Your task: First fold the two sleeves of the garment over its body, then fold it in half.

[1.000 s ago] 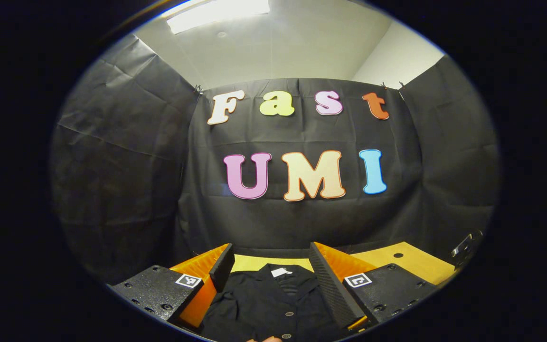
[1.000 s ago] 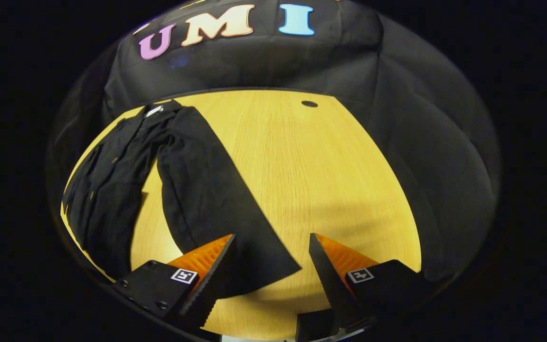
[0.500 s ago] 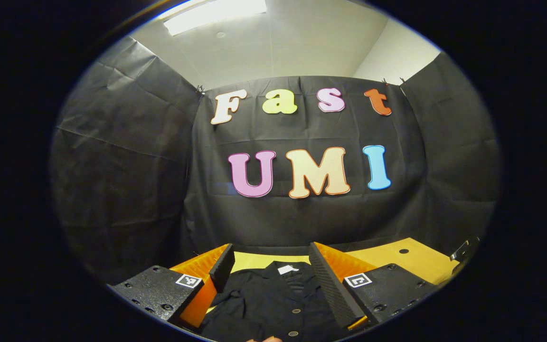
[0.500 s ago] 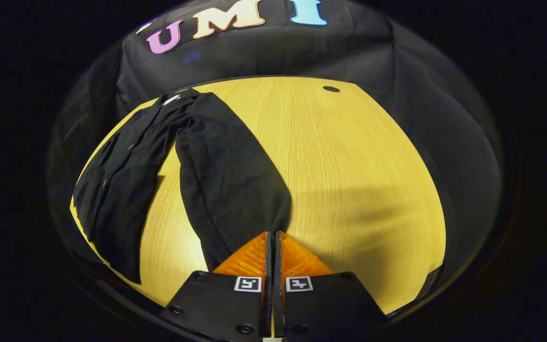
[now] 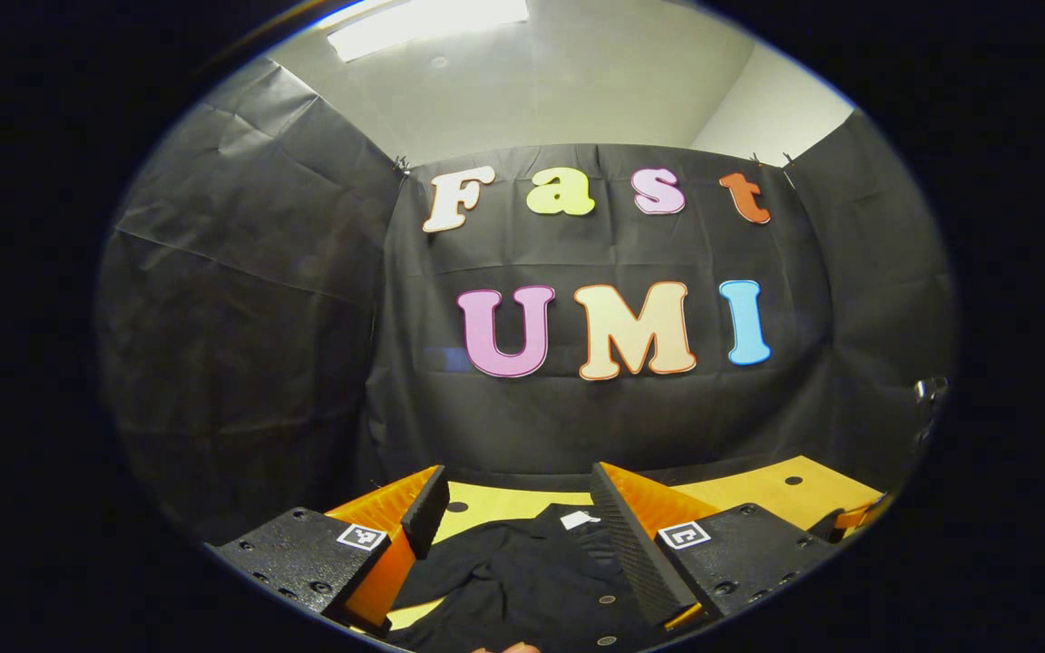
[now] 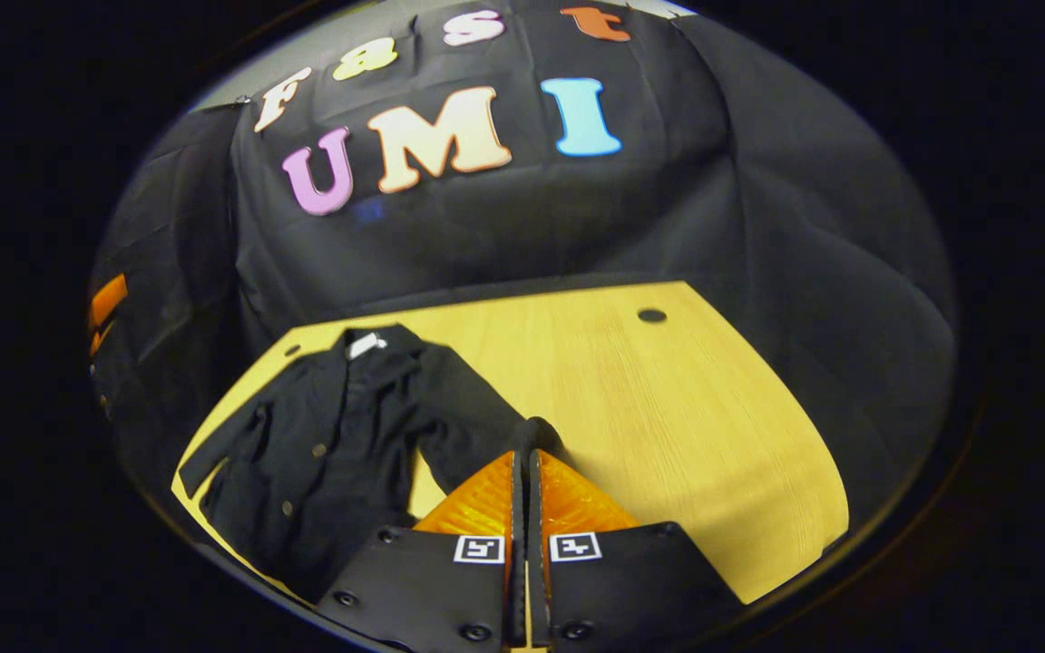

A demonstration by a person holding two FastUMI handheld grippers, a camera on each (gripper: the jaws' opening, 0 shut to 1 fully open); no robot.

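Observation:
A black button-up garment (image 6: 332,453) lies spread on the yellow wooden table (image 6: 668,426), collar and white label (image 6: 365,345) at the far end. My right gripper (image 6: 524,449) is shut on the end of one sleeve (image 6: 473,422), which rises off the table to the fingers. The other sleeve (image 6: 214,453) lies out to the left. In the left gripper view, my left gripper (image 5: 515,485) hangs open over the garment (image 5: 532,571) near its collar label (image 5: 579,520), holding nothing. The right gripper (image 5: 854,517) peeks in at the right edge.
The booth's black cloth wall stands close behind the table's far edge. A small dark hole (image 6: 651,316) marks the tabletop at the far right. Bare wood stretches to the right of the garment. An orange part (image 6: 107,301) of the left gripper shows at the left edge.
My right gripper went from open over the sleeve's end to shut on it, then lifted it and drew it toward the garment's body. The left gripper stayed open and shifted only slightly.

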